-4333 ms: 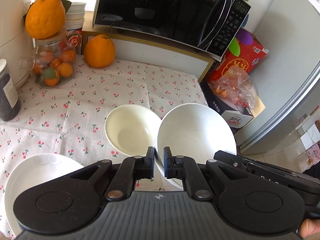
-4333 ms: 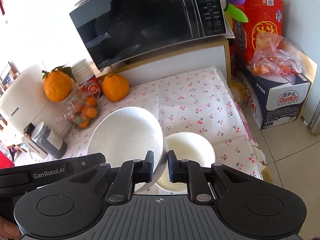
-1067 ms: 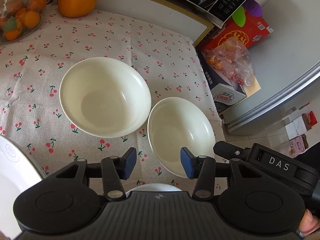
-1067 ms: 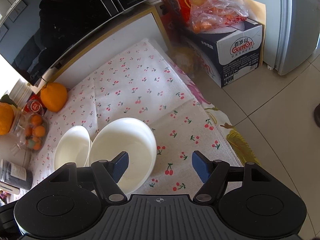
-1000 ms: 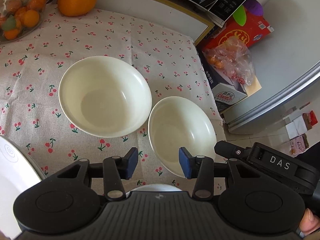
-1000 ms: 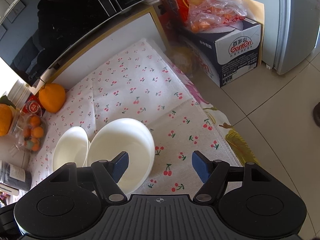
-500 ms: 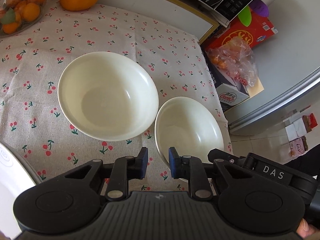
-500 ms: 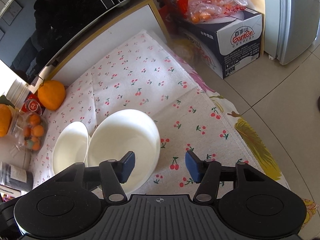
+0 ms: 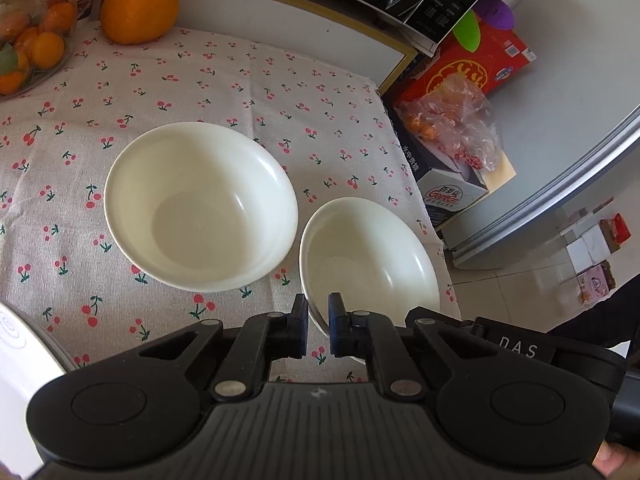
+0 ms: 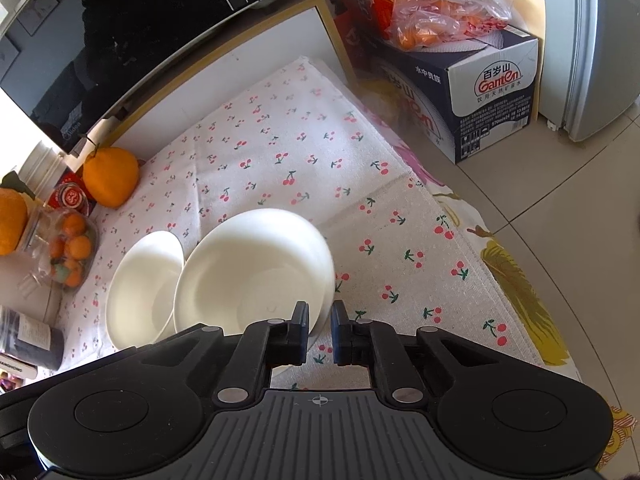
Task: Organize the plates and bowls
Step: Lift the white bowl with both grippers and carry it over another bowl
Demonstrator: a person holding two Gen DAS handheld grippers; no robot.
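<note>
Two white bowls stand side by side on the cherry-print tablecloth. In the left wrist view the left bowl [image 9: 200,208] rests free and the right bowl [image 9: 368,256] has its near-left rim between the fingers of my left gripper [image 9: 318,326], which is shut on it. In the right wrist view the same right bowl [image 10: 252,276] has its near-right rim between the fingers of my right gripper [image 10: 320,332], also shut on it; the left bowl [image 10: 144,284] lies beside it. A white plate [image 9: 20,360] shows at the lower left.
A large orange [image 9: 138,0] and a jar of small oranges [image 9: 32,40] stand at the back left under the microwave [image 10: 140,28]. The table edge runs close on the right; a cardboard box [image 10: 488,92] and a bag of fruit [image 10: 448,8] sit on the floor beyond.
Both grippers were open a second ago. They have closed on opposite sides of the right bowl's near rim.
</note>
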